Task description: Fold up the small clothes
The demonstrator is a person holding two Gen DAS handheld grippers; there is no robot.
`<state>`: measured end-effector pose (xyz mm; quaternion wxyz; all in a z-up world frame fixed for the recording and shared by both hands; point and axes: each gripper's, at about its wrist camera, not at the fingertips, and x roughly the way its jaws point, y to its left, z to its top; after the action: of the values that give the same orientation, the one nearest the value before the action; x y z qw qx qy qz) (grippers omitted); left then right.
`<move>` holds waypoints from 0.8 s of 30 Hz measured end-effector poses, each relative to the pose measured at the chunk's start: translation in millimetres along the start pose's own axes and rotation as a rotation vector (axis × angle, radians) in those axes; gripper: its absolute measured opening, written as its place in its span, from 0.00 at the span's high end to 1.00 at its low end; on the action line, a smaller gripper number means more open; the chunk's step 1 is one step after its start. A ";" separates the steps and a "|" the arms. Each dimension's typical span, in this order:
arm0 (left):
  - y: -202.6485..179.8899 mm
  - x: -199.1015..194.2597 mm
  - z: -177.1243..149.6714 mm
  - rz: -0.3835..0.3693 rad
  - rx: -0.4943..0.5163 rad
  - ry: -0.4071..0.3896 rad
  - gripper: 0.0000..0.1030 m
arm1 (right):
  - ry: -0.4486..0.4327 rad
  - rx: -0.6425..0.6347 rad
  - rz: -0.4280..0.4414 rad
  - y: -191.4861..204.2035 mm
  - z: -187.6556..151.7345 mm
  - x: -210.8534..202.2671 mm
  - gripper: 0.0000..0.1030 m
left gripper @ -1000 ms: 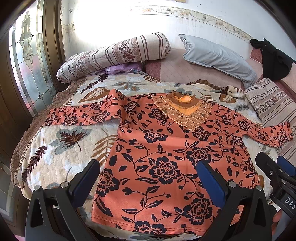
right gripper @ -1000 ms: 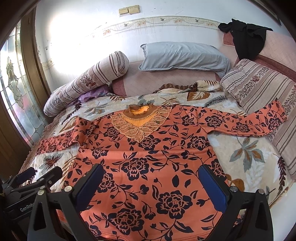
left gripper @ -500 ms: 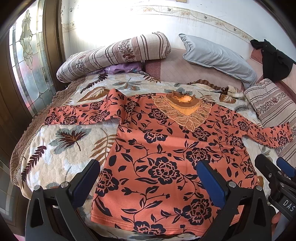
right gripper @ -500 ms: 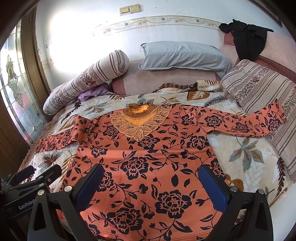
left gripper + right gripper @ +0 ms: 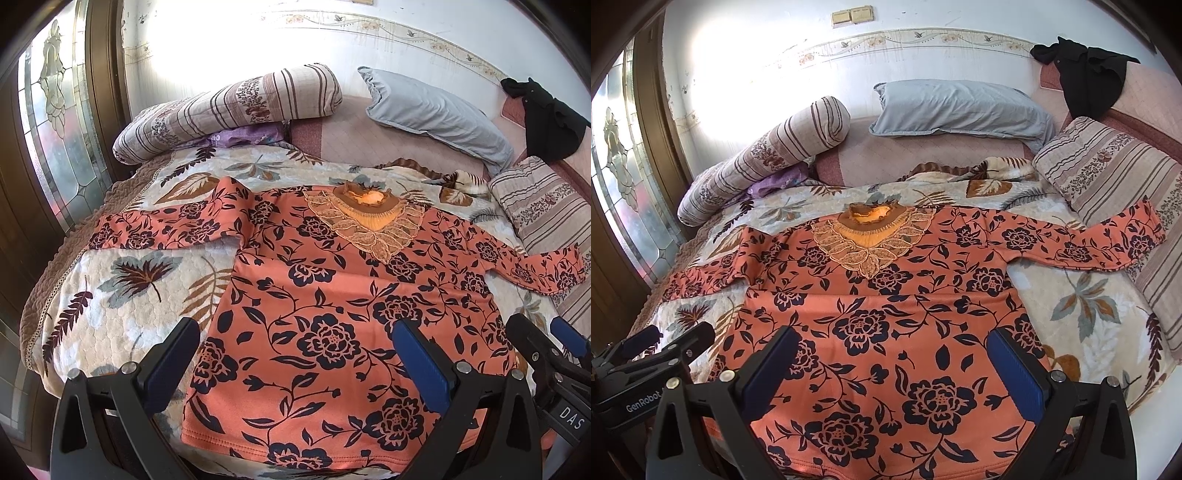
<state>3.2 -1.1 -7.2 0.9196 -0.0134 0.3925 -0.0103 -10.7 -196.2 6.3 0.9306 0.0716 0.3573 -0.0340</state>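
Note:
An orange long-sleeved top (image 5: pixel 325 306) (image 5: pixel 886 314) with dark flowers and a lace collar lies flat, face up, on the bed, both sleeves spread sideways. My left gripper (image 5: pixel 295 350) hovers open above its lower hem, left of centre, with nothing between the blue pads. My right gripper (image 5: pixel 890 362) hangs open over the hem's right part, also empty. Each gripper shows at the edge of the other's view: the right gripper (image 5: pixel 546 343) and the left gripper (image 5: pixel 672 339).
A leaf-patterned quilt (image 5: pixel 122 280) (image 5: pixel 1082 306) covers the bed. A striped bolster (image 5: pixel 229 107), a grey pillow (image 5: pixel 960 107) and a striped cushion (image 5: pixel 1115 173) lie at the head and right side. A black garment (image 5: pixel 1089 74) hangs on the headboard. A glass door (image 5: pixel 55 122) stands at left.
Both grippers have barely shifted; the views moved slightly. The top lies as before and both grippers stay open.

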 end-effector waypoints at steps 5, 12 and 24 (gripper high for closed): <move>9.5 9.9 0.7 -0.013 -0.020 0.018 0.00 | 0.039 0.027 0.055 -7.4 -0.2 10.2 0.00; 65.8 62.2 4.0 0.075 -0.116 0.089 0.00 | 0.077 0.328 0.145 -121.1 1.4 40.3 0.00; 173.4 149.2 19.7 0.308 -0.327 0.128 0.00 | -0.071 0.677 -0.385 -419.1 61.3 75.7 0.38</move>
<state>122.1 168.2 -106.9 0.8692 -0.1014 0.4439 0.1928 37.9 -620.6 -45.2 0.8427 0.3052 0.3003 -0.3264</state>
